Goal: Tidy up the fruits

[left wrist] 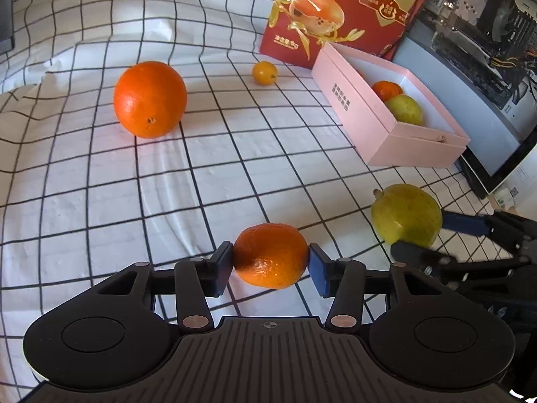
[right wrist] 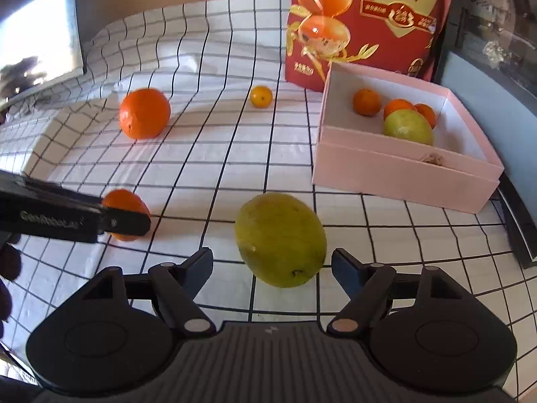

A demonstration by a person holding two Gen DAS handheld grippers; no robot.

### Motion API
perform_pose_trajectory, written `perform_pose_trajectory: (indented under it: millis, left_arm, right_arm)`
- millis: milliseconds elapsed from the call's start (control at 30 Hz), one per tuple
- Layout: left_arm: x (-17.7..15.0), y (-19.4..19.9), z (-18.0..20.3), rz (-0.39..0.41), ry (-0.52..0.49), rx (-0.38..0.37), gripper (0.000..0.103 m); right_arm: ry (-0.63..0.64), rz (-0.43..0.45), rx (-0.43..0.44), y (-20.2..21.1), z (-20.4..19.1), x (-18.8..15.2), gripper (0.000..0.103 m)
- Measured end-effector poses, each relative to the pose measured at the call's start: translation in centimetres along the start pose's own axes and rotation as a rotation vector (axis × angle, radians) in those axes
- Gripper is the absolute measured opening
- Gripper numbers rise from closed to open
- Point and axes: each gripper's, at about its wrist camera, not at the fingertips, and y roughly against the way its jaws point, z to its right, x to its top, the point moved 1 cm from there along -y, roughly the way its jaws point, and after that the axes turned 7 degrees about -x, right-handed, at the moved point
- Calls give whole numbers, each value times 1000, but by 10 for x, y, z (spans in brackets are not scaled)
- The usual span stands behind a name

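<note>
currently the left tongs (left wrist: 271,265) are clamped on a small mandarin (left wrist: 270,255), both pads against its sides, low over the checked cloth on the table (left wrist: 100,184). the right tongs (right wrist: 272,267) stand agape around the green-yellow citrus (right wrist: 280,238), pads clear of the skin. pink box (right wrist: 402,171), already holding fruit, sits just right of it. judgement: centre the citrus between the pads before squeezing; it is wide and round, likely to roll. carry the mandarin over the box wall.
</note>
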Motion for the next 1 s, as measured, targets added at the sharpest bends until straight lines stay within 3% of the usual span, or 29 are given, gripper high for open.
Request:
perform_pose_trajectory:
  millis: [200, 300, 467, 867, 1000]
  left_arm:
    - [-3, -5, 3, -17, -8, -12, 53]
    - [-4, -4, 4, -18, -5, -12, 53]
    - [-4, -3, 5, -12, 1, -15, 54]
    - [-6, -1, 10, -32, -23, 7, 54]
    - [-10, 2, 9, -31, -17, 3, 54]
  right_arm:
    - [-101, 46, -3, 8, 17, 4, 78]
    - [-135, 33, -37, 7, 28, 7, 79]
    - [-205, 18, -21, 7, 48, 8, 79]
    - [-90, 46, 19, 5, 25, 23, 79]
    - [-88, 68, -4, 3, 24, 31, 79]
